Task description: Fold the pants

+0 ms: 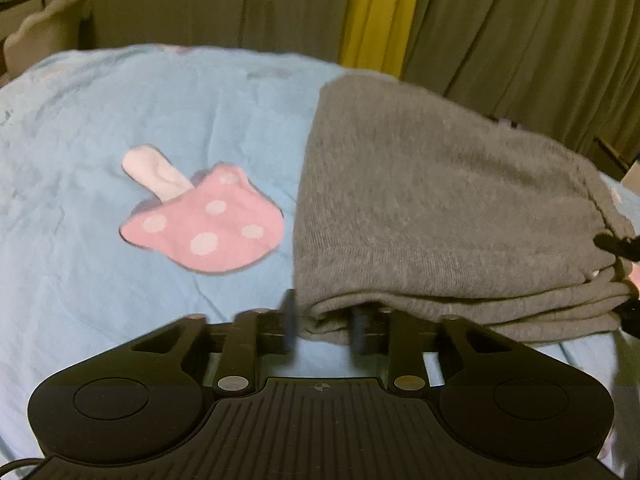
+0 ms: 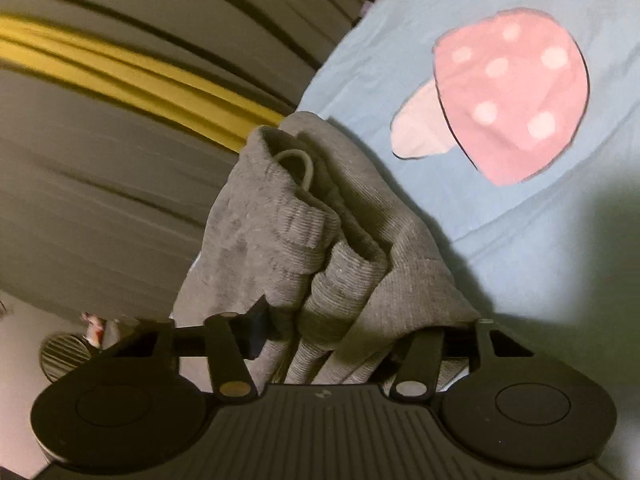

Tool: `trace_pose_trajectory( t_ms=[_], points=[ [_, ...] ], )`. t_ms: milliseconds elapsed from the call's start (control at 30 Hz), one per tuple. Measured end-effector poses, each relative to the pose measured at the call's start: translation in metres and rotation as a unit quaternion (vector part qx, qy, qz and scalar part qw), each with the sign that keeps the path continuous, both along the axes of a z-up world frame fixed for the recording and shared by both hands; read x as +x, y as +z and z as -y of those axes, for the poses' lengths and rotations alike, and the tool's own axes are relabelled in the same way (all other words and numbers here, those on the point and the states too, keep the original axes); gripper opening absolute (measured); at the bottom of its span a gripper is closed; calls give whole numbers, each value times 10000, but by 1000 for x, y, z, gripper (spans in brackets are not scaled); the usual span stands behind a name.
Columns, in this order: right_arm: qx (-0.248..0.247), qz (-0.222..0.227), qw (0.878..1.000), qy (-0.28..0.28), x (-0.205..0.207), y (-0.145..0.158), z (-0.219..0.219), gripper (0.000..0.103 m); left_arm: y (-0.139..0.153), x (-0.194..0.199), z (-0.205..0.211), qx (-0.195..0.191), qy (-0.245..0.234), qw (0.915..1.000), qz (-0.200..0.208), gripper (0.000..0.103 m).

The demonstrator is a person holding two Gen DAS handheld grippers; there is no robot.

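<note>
The grey knit pants (image 1: 440,200) lie folded in a thick stack on the right side of the bed. My left gripper (image 1: 323,324) is at the stack's near left corner. One finger (image 1: 289,316) is against the outer edge and the other is tucked under the fold, shut on that corner. In the right wrist view, the bunched waistband end of the pants (image 2: 320,248), with a white drawstring loop (image 2: 298,164), fills my right gripper (image 2: 360,332). The left finger (image 2: 260,328) presses the cloth and the right finger is hidden under it. Dark fingers (image 1: 618,245) show at the stack's right end.
The bed has a light blue sheet (image 1: 120,120) printed with a pink mushroom (image 1: 200,220). Olive curtains with a yellow strip (image 1: 380,8) hang behind the bed. A padded headboard (image 1: 44,20) stands at the far left. A ribbed slipper (image 2: 60,354) lies on the floor.
</note>
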State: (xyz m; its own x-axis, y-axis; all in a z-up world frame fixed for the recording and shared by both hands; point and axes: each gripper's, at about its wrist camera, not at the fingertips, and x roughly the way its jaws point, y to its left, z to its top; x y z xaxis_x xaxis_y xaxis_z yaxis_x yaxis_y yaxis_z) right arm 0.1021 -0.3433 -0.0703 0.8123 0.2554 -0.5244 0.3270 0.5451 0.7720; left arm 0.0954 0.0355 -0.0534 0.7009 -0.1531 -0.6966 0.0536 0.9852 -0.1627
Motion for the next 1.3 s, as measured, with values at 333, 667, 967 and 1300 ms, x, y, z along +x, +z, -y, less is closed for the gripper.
trace_pose_trajectory(
  t_ms=[333,667,967,1300],
  points=[
    [-865,-379,9947,415,-16,22,0,54,11,-8,-14,98,553,9984,23,59],
    [-1060,-111,9941,180,-48,52,11,56,49,-46,-73,-958,1413,9852,186,69],
    [-2795,779,9543,721,22,71,-47,39,53,47,4,288,-52,9994,181,84],
    [-4203,656,9020,742,14,42,-47,24,43,107,39,806,-10,9961,346,80]
  ],
)
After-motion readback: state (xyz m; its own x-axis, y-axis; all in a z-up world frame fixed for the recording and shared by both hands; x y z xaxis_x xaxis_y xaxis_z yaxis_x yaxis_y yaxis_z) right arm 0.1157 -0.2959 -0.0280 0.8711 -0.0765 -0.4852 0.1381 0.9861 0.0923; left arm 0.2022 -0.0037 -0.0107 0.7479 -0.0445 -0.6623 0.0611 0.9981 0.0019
